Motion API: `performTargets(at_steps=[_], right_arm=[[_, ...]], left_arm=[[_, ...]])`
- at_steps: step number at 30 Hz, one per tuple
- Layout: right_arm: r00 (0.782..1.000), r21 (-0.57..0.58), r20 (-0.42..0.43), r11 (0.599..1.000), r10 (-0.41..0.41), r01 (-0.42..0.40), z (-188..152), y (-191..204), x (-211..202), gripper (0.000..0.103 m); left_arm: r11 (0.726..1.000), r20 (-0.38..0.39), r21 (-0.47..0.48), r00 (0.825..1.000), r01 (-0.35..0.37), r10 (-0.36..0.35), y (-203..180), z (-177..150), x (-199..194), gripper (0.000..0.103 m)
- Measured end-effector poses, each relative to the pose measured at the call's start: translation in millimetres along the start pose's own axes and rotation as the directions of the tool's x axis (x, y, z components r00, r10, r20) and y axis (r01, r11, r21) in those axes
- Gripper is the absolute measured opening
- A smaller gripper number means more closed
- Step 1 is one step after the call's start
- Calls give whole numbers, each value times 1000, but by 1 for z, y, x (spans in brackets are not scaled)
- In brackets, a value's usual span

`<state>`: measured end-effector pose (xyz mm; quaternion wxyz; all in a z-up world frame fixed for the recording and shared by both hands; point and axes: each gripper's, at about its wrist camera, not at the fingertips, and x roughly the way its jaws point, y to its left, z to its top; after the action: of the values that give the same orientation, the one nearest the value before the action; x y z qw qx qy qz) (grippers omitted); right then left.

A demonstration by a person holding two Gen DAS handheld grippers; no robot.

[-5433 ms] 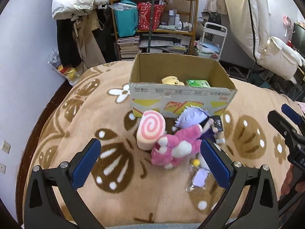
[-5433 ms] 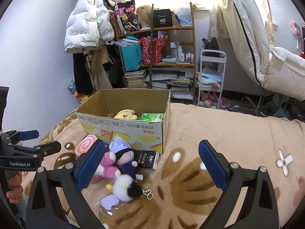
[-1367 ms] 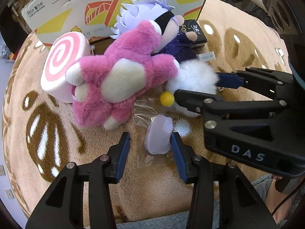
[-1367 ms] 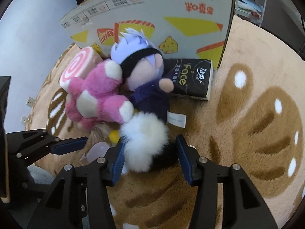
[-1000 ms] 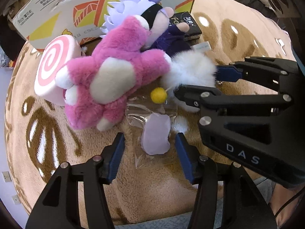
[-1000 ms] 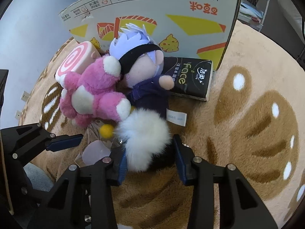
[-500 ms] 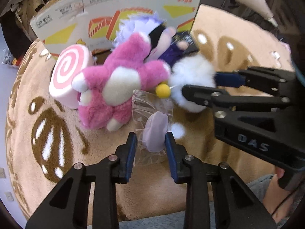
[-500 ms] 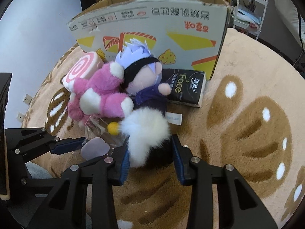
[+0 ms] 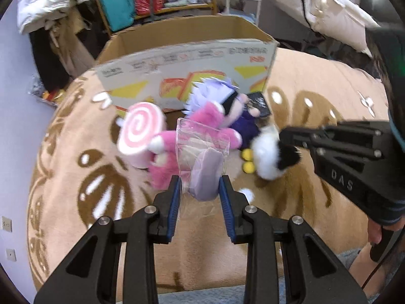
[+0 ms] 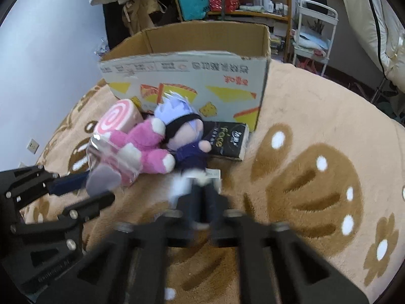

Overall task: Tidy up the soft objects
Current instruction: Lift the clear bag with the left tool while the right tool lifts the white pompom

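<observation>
Since the earlier frames both of my claws have closed on their loads and lifted them off the blanket, and the open top of the cardboard box has come back into sight.

Left claw: the blue pads grip the lavender soft piece in its clear bag from both sides. The bag's upper edge stands up in front of the pink plush. Clamped on the bagged piece.

Right claw: its jaws have just been closing, with the white-and-black fluffy keychain between them. In the left wrist view the claw pinches the black part of the fluff, and the yellow balls hang on its left side. In the right wrist view the fingers are blurred and pressed nearly together on dark and white fluff. Holding the keychain.

Remaining soft objects lie on the blanket against the front wall of the box:
- swirl cushion, at the left, touching the pink plush;
- pink plush, in the middle;
- purple-haired doll, leaning on the pink plush;
- black tissue pack, at the box's right corner, partly under the doll.

The box interior is not visible from this angle.
</observation>
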<state>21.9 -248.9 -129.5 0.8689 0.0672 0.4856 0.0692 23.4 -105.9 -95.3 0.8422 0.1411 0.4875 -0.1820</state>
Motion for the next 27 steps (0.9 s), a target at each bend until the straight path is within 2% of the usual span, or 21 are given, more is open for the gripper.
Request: performTargets(at_steps=[5, 13, 16, 17, 19, 21, 22, 27], right_arm=[[997, -16, -66, 999, 48, -49, -3, 7, 16, 1], [997, 6, -73, 1000, 4, -4, -1, 4, 20, 2], [997, 29, -73, 999, 20, -18, -1, -2, 19, 4], [997, 32, -76, 999, 24, -21, -1, -2, 19, 7], [997, 32, -74, 999, 31, -29, -1, -3, 19, 19], [998, 19, -69, 1000, 14, -13, -2, 0, 19, 59], [997, 15, -73, 1000, 7, -6, -2, -1, 21, 64], [995, 33, -101, 999, -9, 12, -3, -7, 32, 65]], left_arm=[[999, -9, -42, 1000, -19, 19, 8, 0, 0, 30], [999, -20, -47, 999, -26, 25, 6, 0, 8, 31], [998, -20, -51, 999, -27, 26, 7, 0, 9, 31], [998, -19, -54, 999, -26, 25, 8, 0, 9, 31], [998, -21, -60, 999, -26, 25, 9, 1, 10, 31], [997, -25, -65, 999, -27, 25, 11, 1, 11, 31], [997, -26, -68, 999, -28, 26, 11, 1, 12, 31], [997, -25, -69, 999, -42, 40, 12, 1, 12, 31]])
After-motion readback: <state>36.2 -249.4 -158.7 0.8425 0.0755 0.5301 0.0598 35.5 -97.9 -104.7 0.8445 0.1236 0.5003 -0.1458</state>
